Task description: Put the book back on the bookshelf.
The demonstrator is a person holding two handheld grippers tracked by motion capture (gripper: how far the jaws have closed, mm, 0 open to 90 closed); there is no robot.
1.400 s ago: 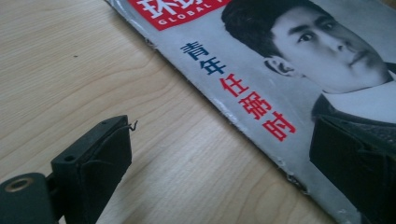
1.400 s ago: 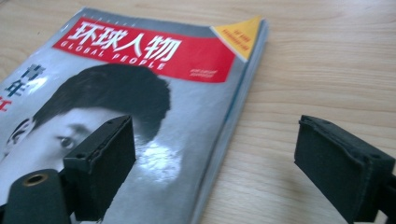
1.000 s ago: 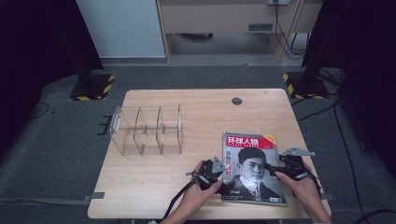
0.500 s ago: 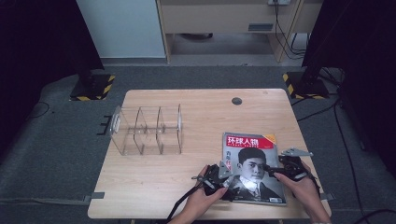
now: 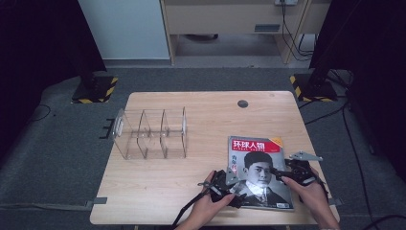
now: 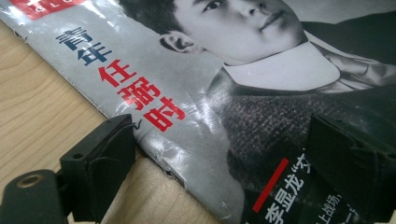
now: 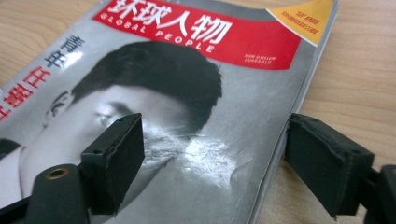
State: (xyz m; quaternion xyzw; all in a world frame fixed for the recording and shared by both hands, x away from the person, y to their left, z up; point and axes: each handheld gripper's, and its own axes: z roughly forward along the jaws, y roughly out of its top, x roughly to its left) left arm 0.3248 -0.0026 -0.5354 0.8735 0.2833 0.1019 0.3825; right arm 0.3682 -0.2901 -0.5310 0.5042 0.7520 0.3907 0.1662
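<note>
A clear plastic rack (image 5: 149,133) with upright dividers stands on the left half of the pale wooden table (image 5: 201,103), its thin walls see-through and its slots open at the top. Bare wood grain runs between it and the magazine (image 5: 258,170), which lies flat near the table's front right corner. The magazine is a glossy rectangle with a grey cover, a black-and-white portrait, a red title band across the top and an orange triangle in one top corner. Its cover is creased and scuffed, catching light in wrinkled patches, and its lower left edge looks worn and slightly frayed.

The left gripper (image 5: 229,181) sits at the magazine's lower left edge, jaws spread wide: in the left gripper view one matt black pad (image 6: 105,156) rests on the wood just beside the edge, the other over the cover. The right gripper (image 5: 289,171) is at the right edge, jaws also apart, one pad (image 7: 116,154) above the cover and the other off the edge over the table. Neither grips anything.

A narrow strip of table shows right of the magazine, and little in front; the far side is roomy, with a small dark round hole (image 5: 242,103) near the back edge.
</note>
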